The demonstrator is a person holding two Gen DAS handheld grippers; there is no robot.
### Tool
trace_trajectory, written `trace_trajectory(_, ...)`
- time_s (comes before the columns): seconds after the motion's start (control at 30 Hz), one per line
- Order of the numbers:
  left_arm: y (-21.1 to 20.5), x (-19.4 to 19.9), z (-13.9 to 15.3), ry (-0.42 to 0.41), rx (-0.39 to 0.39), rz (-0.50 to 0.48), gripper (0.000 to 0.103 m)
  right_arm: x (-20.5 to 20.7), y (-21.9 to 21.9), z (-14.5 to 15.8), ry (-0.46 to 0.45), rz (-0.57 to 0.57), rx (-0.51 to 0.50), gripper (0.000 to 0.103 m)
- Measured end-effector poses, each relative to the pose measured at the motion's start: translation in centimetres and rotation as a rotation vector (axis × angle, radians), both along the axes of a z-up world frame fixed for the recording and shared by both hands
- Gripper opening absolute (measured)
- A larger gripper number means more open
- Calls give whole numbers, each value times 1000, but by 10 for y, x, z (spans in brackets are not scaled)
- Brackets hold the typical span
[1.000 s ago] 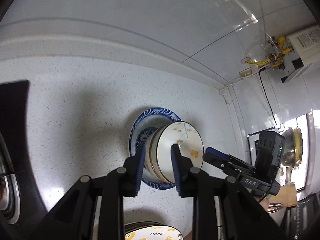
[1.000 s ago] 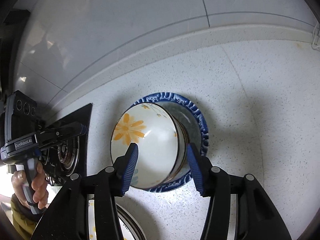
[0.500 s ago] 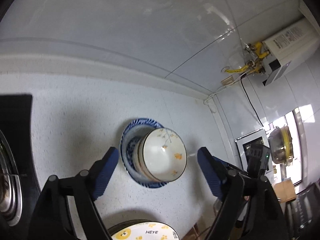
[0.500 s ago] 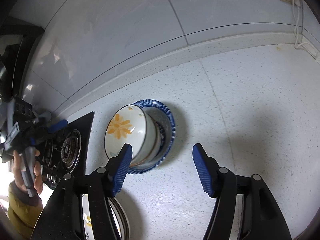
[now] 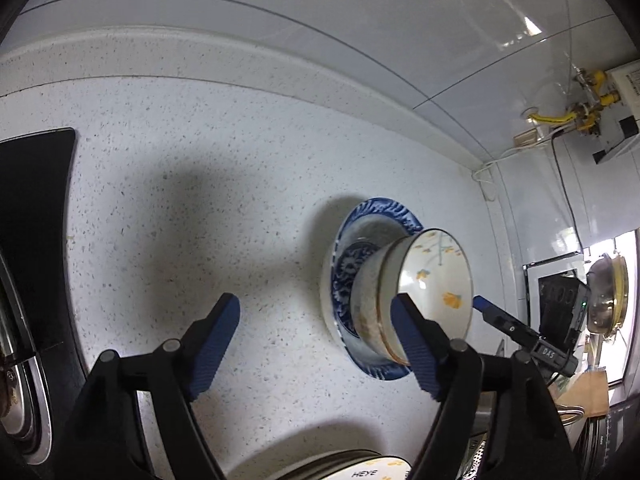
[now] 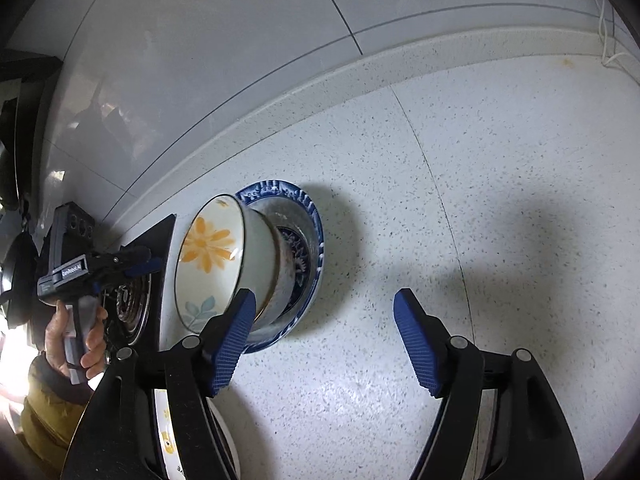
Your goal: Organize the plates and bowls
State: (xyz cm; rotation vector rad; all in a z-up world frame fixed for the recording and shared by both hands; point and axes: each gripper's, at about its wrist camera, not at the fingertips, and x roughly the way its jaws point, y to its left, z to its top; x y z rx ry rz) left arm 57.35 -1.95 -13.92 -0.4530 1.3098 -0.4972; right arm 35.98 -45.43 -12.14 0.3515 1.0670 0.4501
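Note:
A white bowl with orange flowers [image 5: 436, 276] [image 6: 208, 256] sits nested in a second bowl [image 5: 368, 300] on a blue-rimmed plate [image 5: 384, 208] [image 6: 280, 190], standing free on the speckled counter. My left gripper [image 5: 316, 332] [image 6: 140, 262] hangs to the left of the stack, its jaws wide but closing, with nothing between them. My right gripper [image 6: 324, 332] [image 5: 486, 306] is to the right of the stack, its jaws opening over bare counter. A finger of each overlaps the stack in its own view only.
A black glass stove [image 5: 32, 220] [image 6: 132, 300] lies left of the stack. A plate with yellow print [image 5: 372, 470] [image 6: 166, 436] sits at the near edge. The tiled wall runs behind the counter [image 5: 200, 160], with a water heater [image 5: 624, 92] at the far right.
Both grippers were closed around the flowered bowl; both have opened, let it go and drawn back. The left has shifted left of the stack, the right to its right.

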Motion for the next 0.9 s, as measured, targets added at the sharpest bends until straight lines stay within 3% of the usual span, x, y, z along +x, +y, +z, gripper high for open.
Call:
trace_trajectory(0.1, -8, 3, -11, 22, 9, -14, 76, 7, 2, -4, 20, 17, 7, 67)
trace_trajectory(0.23, -16, 7, -28, 60, 17, -29, 61, 13, 9, -13, 45, 46, 13, 67)
trace_trajectory(0.33, -21, 9, -39, 88, 25, -26, 55, 17, 17, -19, 54, 69, 5, 66)
trace_trajectory(0.5, -34, 12, -52, 114, 7, -40, 36, 21, 24, -23, 58, 81, 0, 52)
trace_trajectory(0.53, -37, 13, -56, 120, 4, -42, 33, 23, 23, -22, 57, 76, -1, 45)
trace_trajectory(0.57, -38, 14, -58, 128, -3, -41, 32, 25, 22, -23, 65, 78, 7, 36)
trace_trajectory(0.6, -40, 15, -62, 137, -16, -40, 31, 26, 21, -24, 75, 79, 22, 35)
trace_trajectory(0.9, -47, 25, -73, 147, -31, -34, 31, 34, 18, -32, 99, 84, 16, 34)
